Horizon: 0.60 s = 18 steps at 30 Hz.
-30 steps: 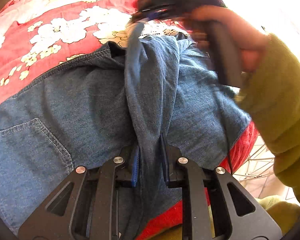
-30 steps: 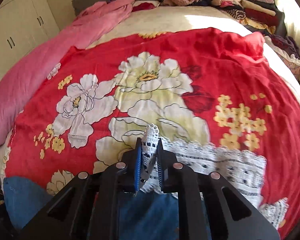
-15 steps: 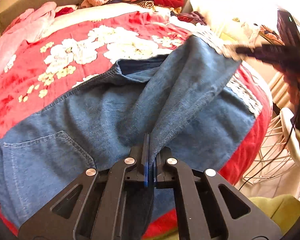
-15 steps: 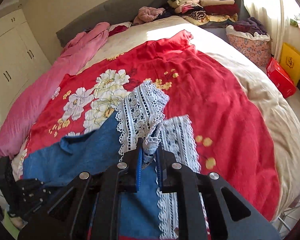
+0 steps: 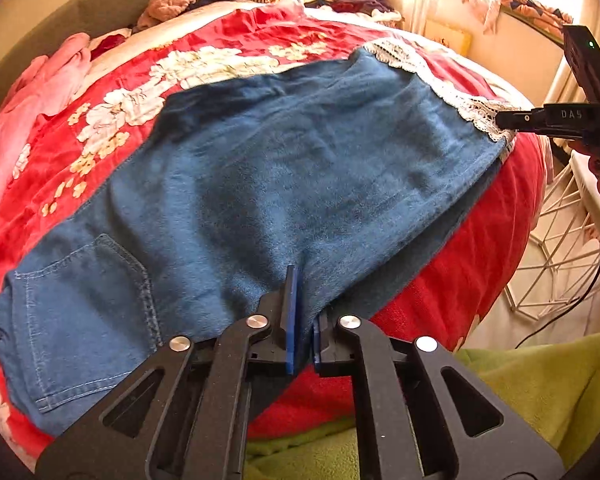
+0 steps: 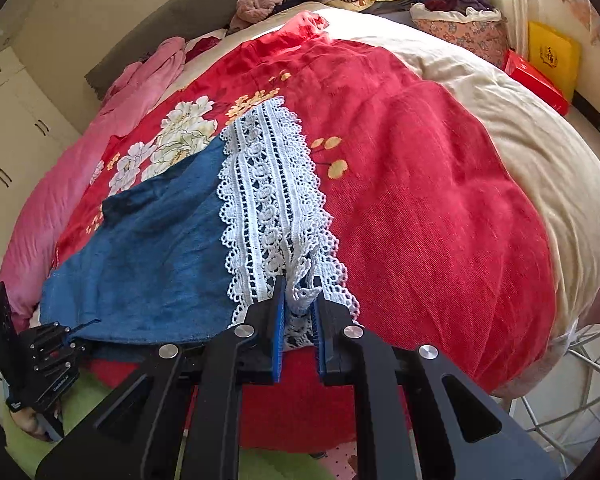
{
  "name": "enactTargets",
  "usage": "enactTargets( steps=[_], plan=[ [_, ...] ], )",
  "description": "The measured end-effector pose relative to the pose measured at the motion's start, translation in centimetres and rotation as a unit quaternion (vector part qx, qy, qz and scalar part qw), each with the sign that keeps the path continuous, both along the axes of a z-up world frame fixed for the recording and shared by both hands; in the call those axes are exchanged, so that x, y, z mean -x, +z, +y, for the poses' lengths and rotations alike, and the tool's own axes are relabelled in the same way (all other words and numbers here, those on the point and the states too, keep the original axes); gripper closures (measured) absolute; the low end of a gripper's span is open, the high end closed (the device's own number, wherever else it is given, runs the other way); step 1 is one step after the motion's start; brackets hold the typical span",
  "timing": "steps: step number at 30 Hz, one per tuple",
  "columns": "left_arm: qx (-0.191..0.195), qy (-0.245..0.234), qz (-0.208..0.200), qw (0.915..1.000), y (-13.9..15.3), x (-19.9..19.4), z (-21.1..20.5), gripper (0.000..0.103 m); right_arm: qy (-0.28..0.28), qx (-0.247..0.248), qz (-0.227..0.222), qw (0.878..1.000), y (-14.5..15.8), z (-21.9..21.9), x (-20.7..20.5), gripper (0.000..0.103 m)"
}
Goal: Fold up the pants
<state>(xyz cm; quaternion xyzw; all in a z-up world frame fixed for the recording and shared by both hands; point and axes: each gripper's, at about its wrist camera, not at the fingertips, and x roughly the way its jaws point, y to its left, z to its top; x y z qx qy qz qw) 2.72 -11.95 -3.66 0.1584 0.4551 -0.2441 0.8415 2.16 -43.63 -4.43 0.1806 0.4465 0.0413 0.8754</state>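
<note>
The blue denim pants lie spread across the red flowered bedspread on the bed, one leg laid over the other, with the white lace hem at the far end and a back pocket at the waist end. The left gripper is nearly closed, its blue pads pinching the near denim edge. The right gripper is partly closed on a bunched corner of the lace hem, near the bed's edge.
</note>
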Motion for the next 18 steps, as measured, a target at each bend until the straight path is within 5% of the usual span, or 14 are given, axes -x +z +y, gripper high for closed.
enactTargets(
  steps=[3,4,5,6,9,10,14,18],
  plan=[
    [-0.004,-0.005,0.005,1.0000,-0.5,0.2,-0.1,0.096,-0.003,0.012,-0.001,1.000,-1.0,-0.1,0.2,0.089],
    [-0.002,-0.006,0.004,1.0000,-0.3,0.5,-0.1,0.085,-0.006,0.009,-0.001,1.000,-0.9,-0.3,0.3,0.088],
    [0.004,-0.005,0.004,1.0000,0.0,0.8,0.2,0.061,-0.011,0.018,-0.001,1.000,-0.6,-0.4,0.5,0.078],
    [0.018,-0.001,0.001,0.9998,0.7,1.2,0.8,0.053,-0.016,0.031,-0.005,0.999,0.0,-0.5,0.7,0.067],
    [0.054,0.020,-0.030,0.9979,2.8,2.4,3.0,0.046,-0.023,0.053,-0.046,0.997,2.6,-0.9,1.5,0.063],
    [0.062,0.034,-0.045,0.9965,3.5,2.6,4.0,0.035,-0.019,0.059,-0.064,0.996,3.5,-0.7,1.7,0.061],
    [0.066,0.136,-0.083,0.9850,5.5,2.4,9.5,0.024,0.031,0.066,-0.091,0.993,4.8,1.7,1.0,0.054],
    [0.055,0.279,-0.077,0.9556,5.3,1.0,16.6,0.020,0.079,0.084,-0.082,0.990,3.9,4.6,-0.3,0.054]
  ],
)
